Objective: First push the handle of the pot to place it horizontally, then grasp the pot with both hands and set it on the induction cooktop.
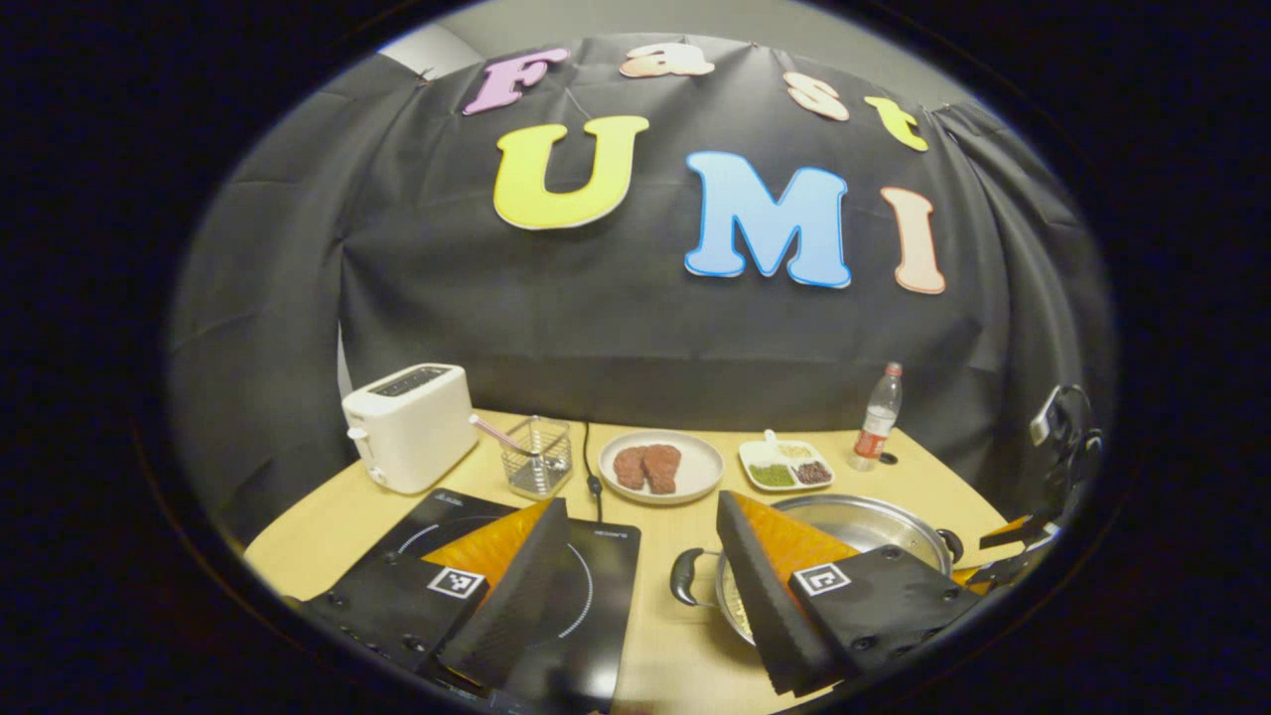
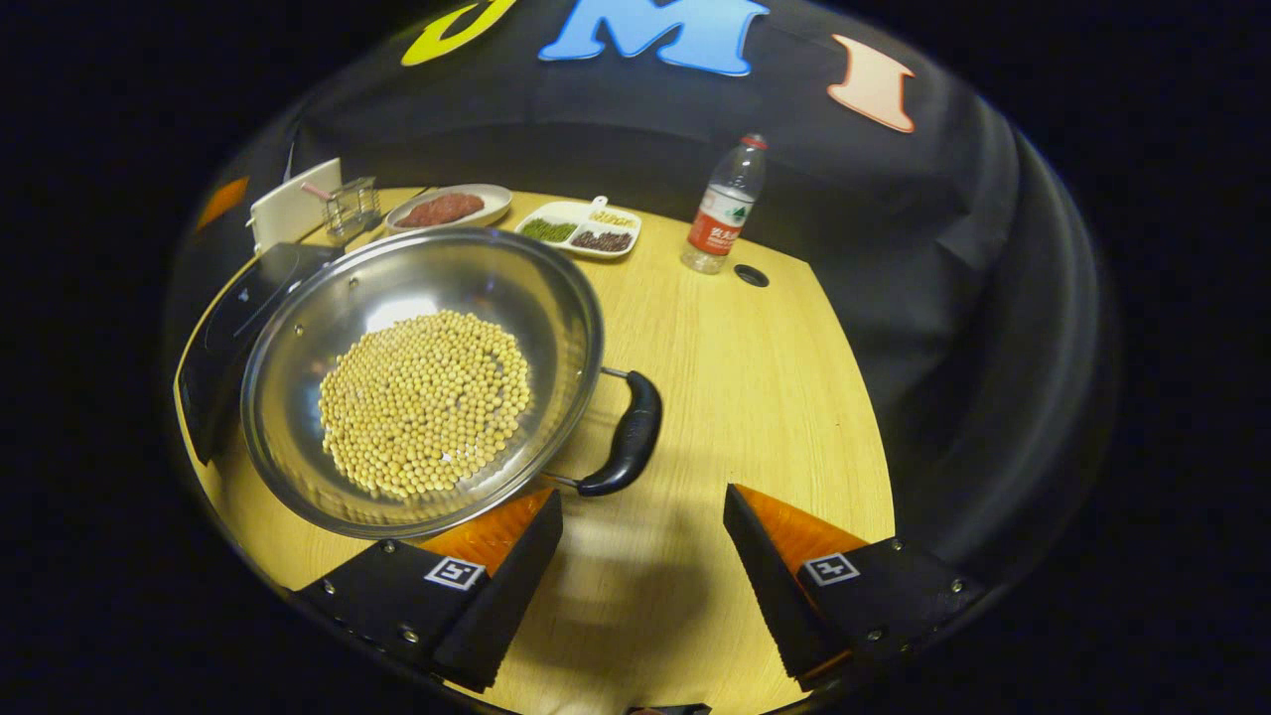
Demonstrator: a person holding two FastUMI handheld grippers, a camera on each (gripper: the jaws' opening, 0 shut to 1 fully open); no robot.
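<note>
In the left gripper view the left gripper (image 1: pixel 640 556) gapes wide above the induction cooktop (image 1: pixel 596 606) and the pot (image 1: pixel 874 526) (beside it on the table (image 1: pixel 655 516)); in the right gripper view the right gripper (image 2: pixel 640 541) gapes wide, empty, near the pot's handle (image 2: pixel 628 437), soybeans (image 2: pixel 427 402) inside

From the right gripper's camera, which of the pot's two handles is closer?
The black loop handle on the pot's near right, just ahead of the open right gripper.

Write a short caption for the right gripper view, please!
Open right gripper hovers near the black handle of a steel pot of yellow beans on the wooden table.
</note>
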